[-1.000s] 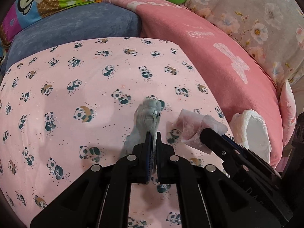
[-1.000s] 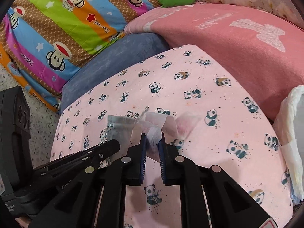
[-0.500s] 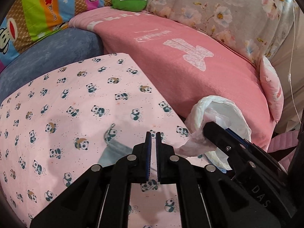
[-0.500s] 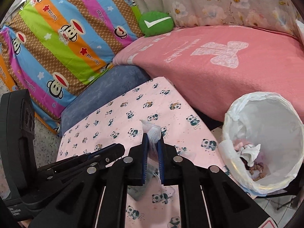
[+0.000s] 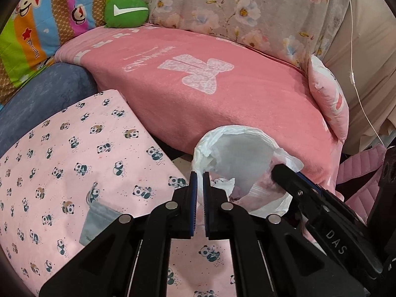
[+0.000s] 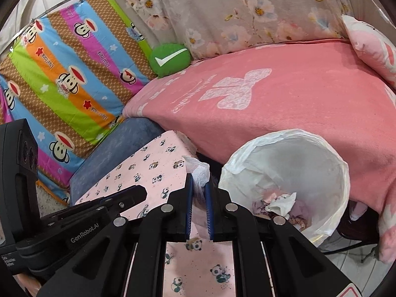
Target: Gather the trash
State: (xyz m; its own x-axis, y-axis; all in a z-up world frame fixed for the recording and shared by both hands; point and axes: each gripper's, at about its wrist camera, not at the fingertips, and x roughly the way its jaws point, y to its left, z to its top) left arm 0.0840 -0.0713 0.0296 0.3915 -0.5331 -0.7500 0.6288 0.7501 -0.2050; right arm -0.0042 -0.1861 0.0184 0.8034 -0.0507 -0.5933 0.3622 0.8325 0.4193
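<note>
My right gripper [image 6: 198,184] is shut on a crumpled white tissue [image 6: 199,170] and holds it above the table's right edge, just left of the bin. The bin [image 6: 284,158] has a white plastic liner and holds crumpled paper and pink scraps. In the left wrist view the right gripper [image 5: 276,170] reaches over the bin [image 5: 237,158]. My left gripper [image 5: 200,175] has its jaws nearly together with nothing between them. A grey pouch [image 5: 99,219] lies flat on the pink panda tablecloth [image 5: 74,153], left of the left gripper.
A pink blanket [image 6: 272,99] covers the sofa behind the bin. A blue cushion [image 5: 37,94], striped monkey cushion [image 6: 61,74], green round pillow [image 6: 170,59] and a pink pillow [image 5: 326,99] lie around. The bin stands between table and sofa.
Both grippers swung right toward the bin. The left gripper let go of the grey pouch, which now lies on the table. The right gripper lifted the tissue off the table.
</note>
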